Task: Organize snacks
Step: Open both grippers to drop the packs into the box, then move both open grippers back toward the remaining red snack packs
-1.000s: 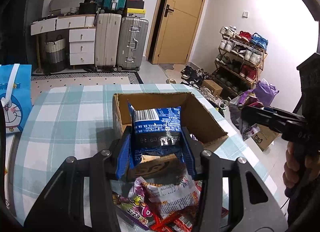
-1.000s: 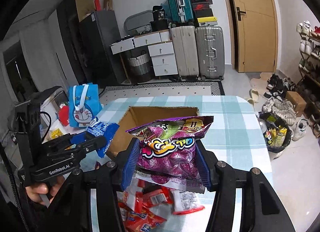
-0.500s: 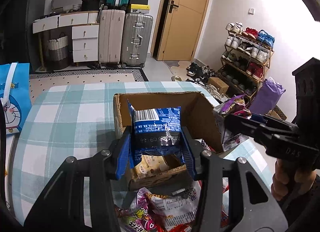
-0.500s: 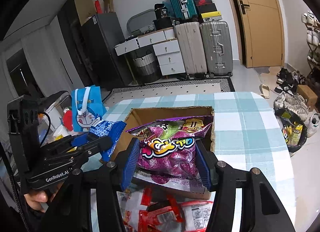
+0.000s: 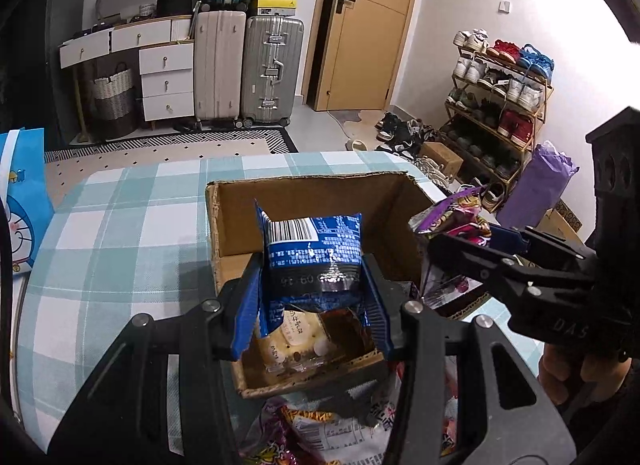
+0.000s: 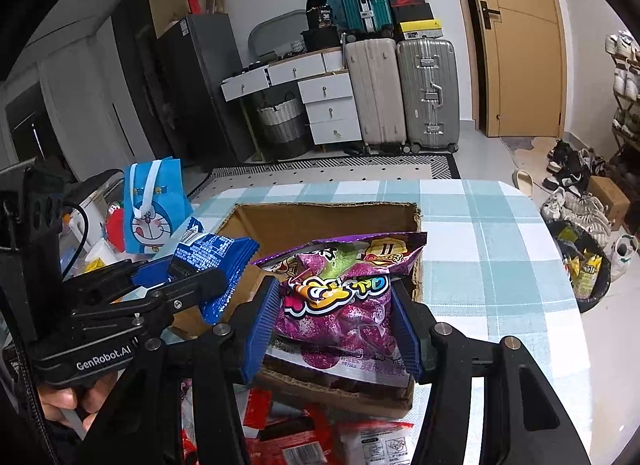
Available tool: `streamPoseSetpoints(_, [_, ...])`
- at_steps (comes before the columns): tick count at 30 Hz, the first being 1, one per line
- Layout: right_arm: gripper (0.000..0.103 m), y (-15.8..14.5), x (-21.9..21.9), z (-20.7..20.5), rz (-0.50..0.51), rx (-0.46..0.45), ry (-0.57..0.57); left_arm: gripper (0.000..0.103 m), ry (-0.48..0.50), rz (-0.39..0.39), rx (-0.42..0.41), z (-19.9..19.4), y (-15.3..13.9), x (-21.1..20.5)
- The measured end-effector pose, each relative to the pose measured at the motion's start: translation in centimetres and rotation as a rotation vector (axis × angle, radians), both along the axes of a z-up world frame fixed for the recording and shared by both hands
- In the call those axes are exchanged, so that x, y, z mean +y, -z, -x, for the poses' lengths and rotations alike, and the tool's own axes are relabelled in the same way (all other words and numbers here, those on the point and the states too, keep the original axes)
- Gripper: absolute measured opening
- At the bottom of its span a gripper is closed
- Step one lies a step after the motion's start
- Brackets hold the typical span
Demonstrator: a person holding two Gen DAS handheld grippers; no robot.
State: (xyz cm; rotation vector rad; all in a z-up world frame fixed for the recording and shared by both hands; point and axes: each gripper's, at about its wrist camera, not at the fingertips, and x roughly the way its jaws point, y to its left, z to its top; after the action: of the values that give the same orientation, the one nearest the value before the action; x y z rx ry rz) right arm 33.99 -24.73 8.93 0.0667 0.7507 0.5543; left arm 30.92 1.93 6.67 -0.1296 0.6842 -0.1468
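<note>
An open cardboard box (image 5: 304, 201) (image 6: 320, 217) stands on the checked table. My left gripper (image 5: 314, 305) is shut on a blue snack packet (image 5: 314, 253) and holds it over the box's near half. It shows from the side in the right wrist view (image 6: 212, 257). My right gripper (image 6: 334, 329) is shut on a purple snack bag (image 6: 340, 297) above the box's near right edge; it shows in the left wrist view (image 5: 452, 225). A pale snack pack (image 5: 296, 337) lies inside the box. Several loose snack packets (image 6: 304, 437) (image 5: 320, 433) lie on the table in front of the box.
The teal checked tablecloth (image 5: 120, 233) (image 6: 480, 233) covers the table. A blue cartoon gift bag (image 6: 154, 205) (image 5: 20, 201) stands left of the table. Suitcases (image 6: 400, 93), drawers and a shoe rack (image 5: 500, 97) stand in the room behind.
Both grippers have moved forward with their packets, from above the loose pile to over the box. The purple bag has come into the left wrist view.
</note>
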Motion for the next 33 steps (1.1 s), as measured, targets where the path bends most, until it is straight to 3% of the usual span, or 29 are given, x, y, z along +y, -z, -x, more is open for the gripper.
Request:
streamPoseSetpoints(14, [0.056,-0.1,0.1,-1.1,-0.042,-0.016,0.021,0.044,-0.008,0.007,0.048,-1.1,1.0,0.3])
streamPoseSetpoints(17, [0.068,-0.5,-0.1,-0.6,-0.009,-0.031,0.041,0.060,-0.010,0.032,0.040,-0.3,0.5,0.7])
streamPoseSetpoints(19, [0.085,-0.9,-0.6,0.1,-0.010,-0.040,0.038,0.080,-0.023,0.041,0.022,0.6,0.1,1.1])
streamPoseSetpoints(21, [0.096,-1.2,-1.4,1.1,0.001,-0.040,0.045,0.082,-0.030,0.033,0.002,1.7,-0.3,1.3])
streamPoseSetpoints(24, [0.099,-1.2,-2.9,2.3,0.021,-0.050,0.078,0.086,-0.040,0.027,0.006,3.4,-0.5,1.8])
streamPoseSetpoints(26, [0.103,-1.0,-4.1,3.2,0.023,-0.039,0.087,0.093,-0.046,0.031,0.004,4.5,-0.5,2.2])
streamPoseSetpoints(27, [0.103,-0.9,-4.7,3.6,0.025,-0.028,0.095,0.103,-0.057,0.031,-0.001,5.1,-0.5,2.4])
streamPoseSetpoints(33, [0.103,0.0,-6.9,6.4,0.030,0.011,0.101,0.103,-0.075,0.034,0.006,8.5,0.2,3.5])
